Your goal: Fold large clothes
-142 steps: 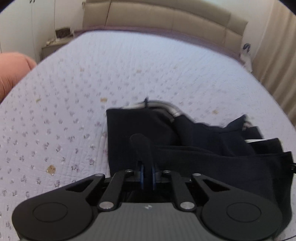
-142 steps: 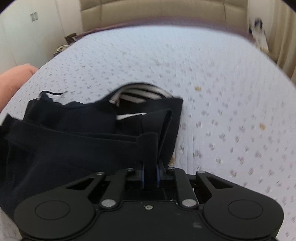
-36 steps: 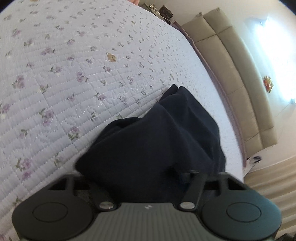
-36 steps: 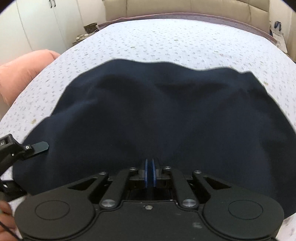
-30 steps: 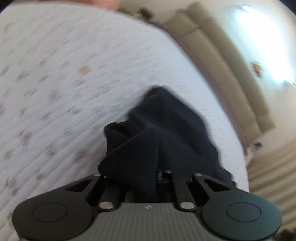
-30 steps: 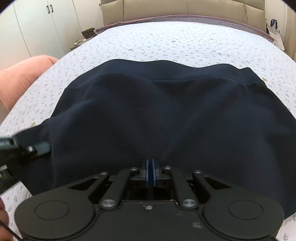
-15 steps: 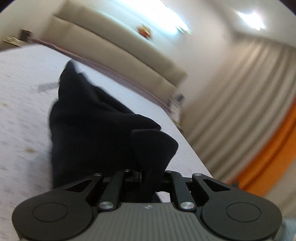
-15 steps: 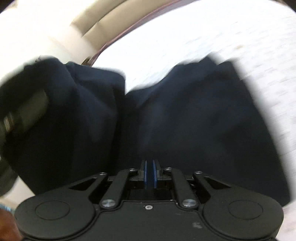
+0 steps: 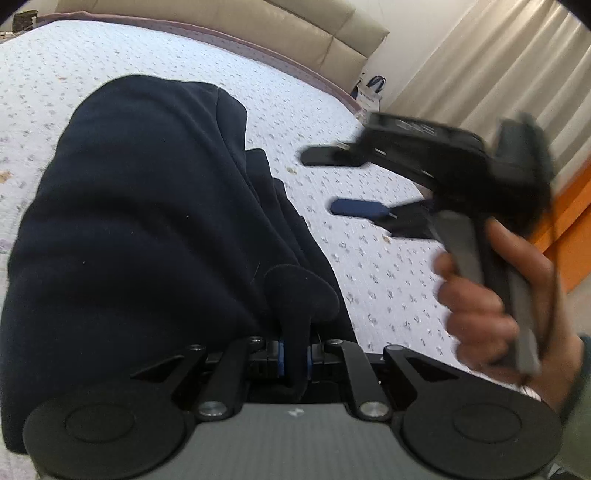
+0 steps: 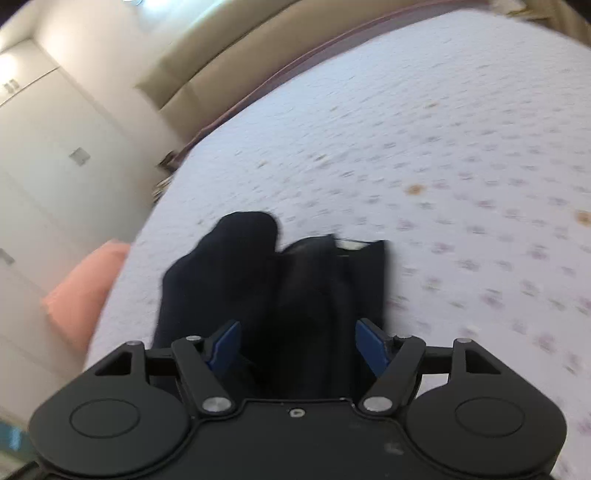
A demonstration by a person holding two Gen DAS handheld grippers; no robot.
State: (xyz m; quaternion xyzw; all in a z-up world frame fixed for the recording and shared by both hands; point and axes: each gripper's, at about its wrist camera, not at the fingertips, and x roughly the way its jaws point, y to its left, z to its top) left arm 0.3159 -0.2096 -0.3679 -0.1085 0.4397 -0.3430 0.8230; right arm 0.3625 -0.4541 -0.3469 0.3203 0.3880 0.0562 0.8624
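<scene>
A dark navy garment (image 9: 147,221) lies bunched on the floral bedspread (image 9: 369,266). My left gripper (image 9: 294,354) is shut on a fold of its cloth at the near edge. My right gripper (image 10: 295,347) is open with its blue pads spread, just above the garment (image 10: 288,288), holding nothing. In the left wrist view the right gripper (image 9: 334,181) shows held in a hand to the right of the garment, fingers apart and blurred.
The beige padded headboard (image 9: 258,33) runs along the far side of the bed. Curtains (image 9: 498,62) hang at the right. A pink cushion (image 10: 81,288) and white cupboards (image 10: 44,155) stand left of the bed.
My right gripper has let go of the garment and opened, pulling away to the right. The garment has dropped onto the bed. My left gripper keeps its hold.
</scene>
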